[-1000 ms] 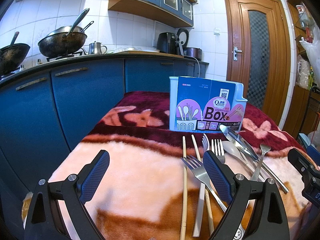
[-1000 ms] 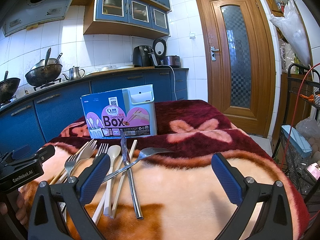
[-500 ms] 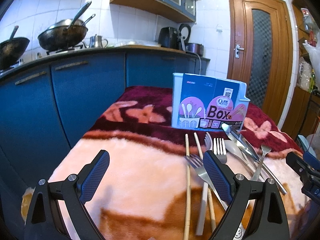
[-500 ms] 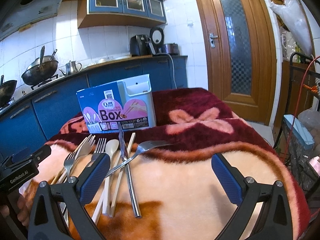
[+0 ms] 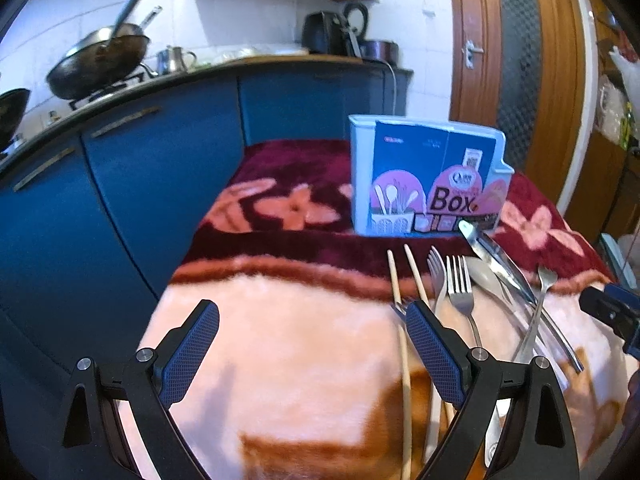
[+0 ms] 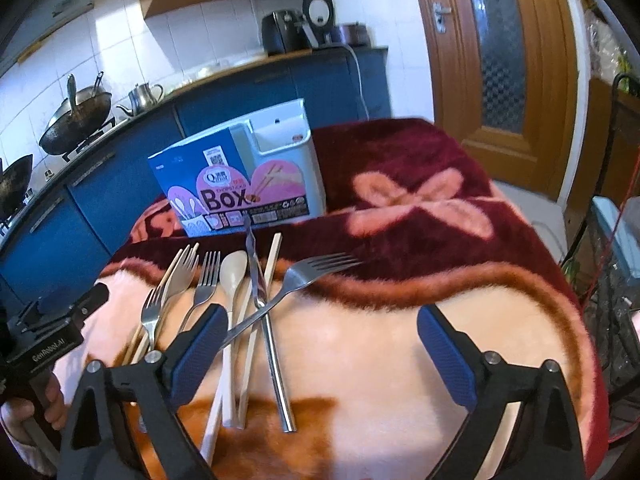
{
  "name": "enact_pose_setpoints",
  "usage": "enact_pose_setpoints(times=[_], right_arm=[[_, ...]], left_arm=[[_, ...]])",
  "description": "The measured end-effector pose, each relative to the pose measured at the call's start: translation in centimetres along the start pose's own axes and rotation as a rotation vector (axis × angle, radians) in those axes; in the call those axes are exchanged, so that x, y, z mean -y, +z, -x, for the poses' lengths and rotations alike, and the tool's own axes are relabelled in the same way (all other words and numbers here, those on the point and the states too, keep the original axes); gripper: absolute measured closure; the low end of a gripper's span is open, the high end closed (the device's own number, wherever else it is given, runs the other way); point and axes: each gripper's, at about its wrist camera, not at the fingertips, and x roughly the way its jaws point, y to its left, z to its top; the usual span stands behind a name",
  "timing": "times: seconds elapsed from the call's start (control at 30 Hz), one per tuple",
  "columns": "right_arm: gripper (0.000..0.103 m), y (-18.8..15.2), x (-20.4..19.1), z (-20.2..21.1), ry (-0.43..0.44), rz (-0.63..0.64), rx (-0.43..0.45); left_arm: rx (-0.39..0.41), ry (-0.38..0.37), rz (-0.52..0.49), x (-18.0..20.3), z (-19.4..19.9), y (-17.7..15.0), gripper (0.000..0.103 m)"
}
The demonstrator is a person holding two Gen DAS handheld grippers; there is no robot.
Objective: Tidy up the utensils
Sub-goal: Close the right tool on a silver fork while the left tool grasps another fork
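A blue and white utensil box (image 5: pixel 428 176) (image 6: pixel 244 184) stands upright on the blanket. In front of it lies a loose pile: several forks (image 6: pixel 208 276), a pale spoon (image 6: pixel 233 272), chopsticks (image 5: pixel 400 280) and a steel knife (image 6: pixel 260 280). One fork (image 6: pixel 316 268) lies across the knife. My left gripper (image 5: pixel 310 320) is open over bare blanket, left of the pile, with a chopstick beside its right finger. My right gripper (image 6: pixel 322 316) is open and its jaws are closing, with only blanket between them; the pile is under its left finger.
A plush pink and maroon blanket (image 6: pixel 420 208) covers the table. Blue kitchen cabinets (image 5: pixel 120 184) run behind it, with woks (image 5: pixel 100 60) on the stove. A wooden door (image 6: pixel 500 60) is at the right, and a wire rack (image 6: pixel 616 280) stands off the table's right edge.
Both grippers have tipped further down toward the table, so the box sits higher in both views. The right gripper's jaws have narrowed slightly. The utensils have not moved.
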Motion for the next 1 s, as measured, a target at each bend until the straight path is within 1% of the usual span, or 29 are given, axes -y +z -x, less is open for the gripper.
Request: enact_pose_setpoints(times=[0.1,0.2,0.47,0.57,0.63,0.7,0.73,0.77,0.8,0.83,0.87,0.9,0.93,0.97,1.0], right_arm=[[0.017,0.5,0.1,-0.7,0.022,-0.022,-0.056],[0.023,0.8,0.2,-1.6,0.041,-0.045,-0.104],[0.039,2.0,0.4,-4.1,0.1,-0.125,-0.202],[0.044,2.2,0.7,-5.2,0.136,-0.172,-0.23],[0.045,2.4,0.8,-5.7,0.147,-0.19,-0.226],[0.052,2.6,0.8,-5.9,0.153,-0.19,-0.215],[0.055,2.7,0.8,-6.1,0.163,-0.195,-0.211],[0.063,2.8,0.9,-6.2,0.17,-0.2,-0.21],[0.074,2.8,1.0,-6.3,0.181,-0.211,-0.21],[0.079,2.8,1.1,-6.6,0.192,-0.225,-0.213],[0.087,2.9,1.3,-6.8,0.203,-0.235,-0.216],[0.093,2.9,1.5,-6.9,0.22,-0.244,-0.215],[0.093,2.9,1.5,-6.9,0.242,-0.25,-0.21],[0.094,2.9,1.5,-6.8,0.249,-0.248,-0.2],[0.094,2.9,1.4,-6.5,0.257,-0.239,-0.181]], left_arm=[[-0.049,-0.035,0.011,0.1,-0.4,0.1,0.008],[-0.079,-0.073,0.029,0.2,-0.7,0.1,0.009],[-0.112,-0.067,0.03,0.4,-1.3,-0.3,0.011],[-0.126,-0.076,0.035,0.1,-1.7,-0.3,0.015],[-0.141,-0.082,0.051,-0.2,-1.9,-0.2,0.022],[-0.163,-0.097,0.064,-0.4,-2.3,-0.2,0.028],[-0.18,-0.119,0.079,-0.6,-2.6,-0.2,0.029],[-0.192,-0.137,0.089,-0.6,-2.8,-0.2,0.03],[-0.201,-0.156,0.099,-0.6,-2.9,-0.3,0.032],[-0.21,-0.178,0.11,-0.7,-3.0,-0.3,0.033],[-0.214,-0.211,0.119,-0.6,-3.0,-0.3,0.034],[-0.213,-0.227,0.12,-0.5,-3.0,-0.3,0.037],[-0.21,-0.248,0.119,-0.3,-2.9,-0.3,0.04],[-0.205,-0.269,0.115,0.0,-2.7,-0.2,0.042],[-0.201,-0.284,0.112,0.2,-2.6,-0.2,0.046]])
